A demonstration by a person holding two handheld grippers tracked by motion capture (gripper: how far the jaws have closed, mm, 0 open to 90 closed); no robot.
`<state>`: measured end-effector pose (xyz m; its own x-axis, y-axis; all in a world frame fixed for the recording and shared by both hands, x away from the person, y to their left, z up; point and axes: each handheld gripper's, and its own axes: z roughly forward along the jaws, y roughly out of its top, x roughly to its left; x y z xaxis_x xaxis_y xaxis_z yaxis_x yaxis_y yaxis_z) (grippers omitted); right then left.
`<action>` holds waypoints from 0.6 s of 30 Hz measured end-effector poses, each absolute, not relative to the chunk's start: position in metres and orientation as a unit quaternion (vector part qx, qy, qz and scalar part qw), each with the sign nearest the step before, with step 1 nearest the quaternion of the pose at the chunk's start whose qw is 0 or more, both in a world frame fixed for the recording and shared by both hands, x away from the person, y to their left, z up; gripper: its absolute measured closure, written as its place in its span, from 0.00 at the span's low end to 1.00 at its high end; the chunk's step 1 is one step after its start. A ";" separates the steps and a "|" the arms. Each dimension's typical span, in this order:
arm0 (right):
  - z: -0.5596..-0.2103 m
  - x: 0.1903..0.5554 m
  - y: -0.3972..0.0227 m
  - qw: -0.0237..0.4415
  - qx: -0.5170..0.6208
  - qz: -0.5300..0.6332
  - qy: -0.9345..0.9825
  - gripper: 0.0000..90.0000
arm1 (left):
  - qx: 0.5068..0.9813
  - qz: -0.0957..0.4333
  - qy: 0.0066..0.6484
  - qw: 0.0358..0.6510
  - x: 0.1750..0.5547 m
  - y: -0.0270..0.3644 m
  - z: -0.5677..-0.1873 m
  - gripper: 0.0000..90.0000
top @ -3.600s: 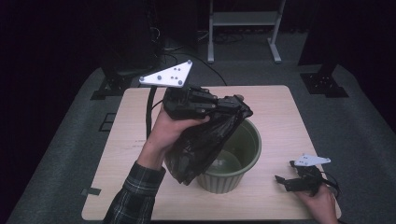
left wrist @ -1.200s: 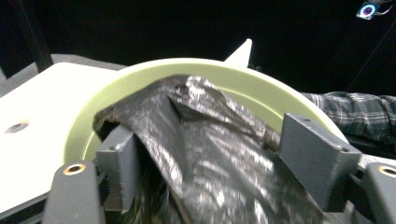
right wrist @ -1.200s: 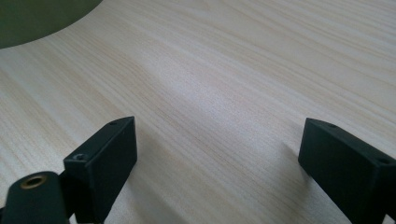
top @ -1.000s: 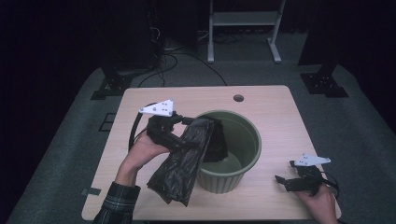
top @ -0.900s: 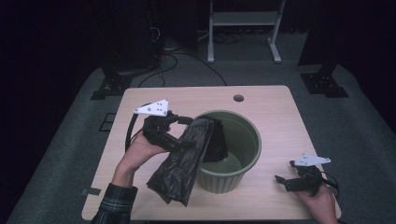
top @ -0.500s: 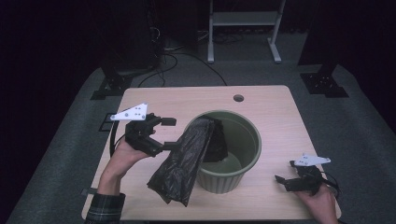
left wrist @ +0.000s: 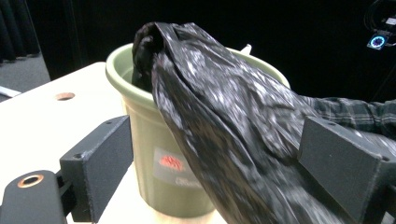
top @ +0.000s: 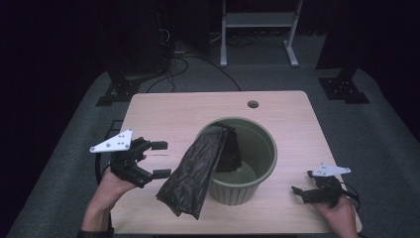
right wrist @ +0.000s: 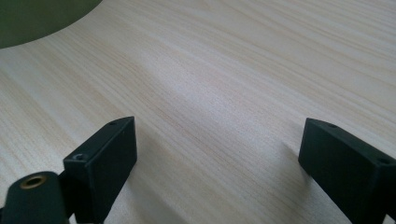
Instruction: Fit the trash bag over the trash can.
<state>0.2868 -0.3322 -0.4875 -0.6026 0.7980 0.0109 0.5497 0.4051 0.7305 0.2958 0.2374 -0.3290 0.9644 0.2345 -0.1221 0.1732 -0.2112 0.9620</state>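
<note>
A green plastic bin [top: 262,144] stands on the wooden table [top: 173,114]. A black plastic bag [top: 195,171] hangs over its near-left rim, partly inside and partly down on the table. My left gripper [top: 161,159] hovers left of the bag, apart from it. Its jaws have just been opening and are open, with nothing between them. In the left gripper view the bag [left wrist: 233,130] and the bin [left wrist: 159,154] lie ahead of the open left gripper [left wrist: 219,177]. My right gripper [top: 303,182] rests open at the front right, over bare wood in its own view [right wrist: 219,158].
A round cable hole [top: 253,104] sits near the table's far edge. A white stand [top: 257,20] and dark stand feet [top: 344,87] are on the floor behind. A curved green bin wall [right wrist: 37,18] shows in the right gripper view's corner.
The left gripper let go of the bag and drew away to the left. The bag stays draped over the bin's rim. The right gripper has not moved.
</note>
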 end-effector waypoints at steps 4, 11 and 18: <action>-0.487 0.287 -0.332 0.173 0.411 0.359 0.820 0.11 | 0.778 0.026 0.132 0.614 0.285 0.245 -0.334 0.10; -0.487 0.287 -0.332 0.173 0.411 0.359 0.820 0.11 | 0.778 0.027 0.128 0.615 0.267 0.253 -0.345 0.10; -0.487 0.287 -0.332 0.173 0.412 0.359 0.820 0.11 | 0.774 0.019 0.128 0.619 0.252 0.258 -0.362 0.10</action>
<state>0.2869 -0.3321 -0.4875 -0.6010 0.7991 0.0112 0.5505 0.4038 0.7307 0.2518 0.2580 -0.3616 0.9666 0.2218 -0.1285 0.1741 -0.2002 0.9642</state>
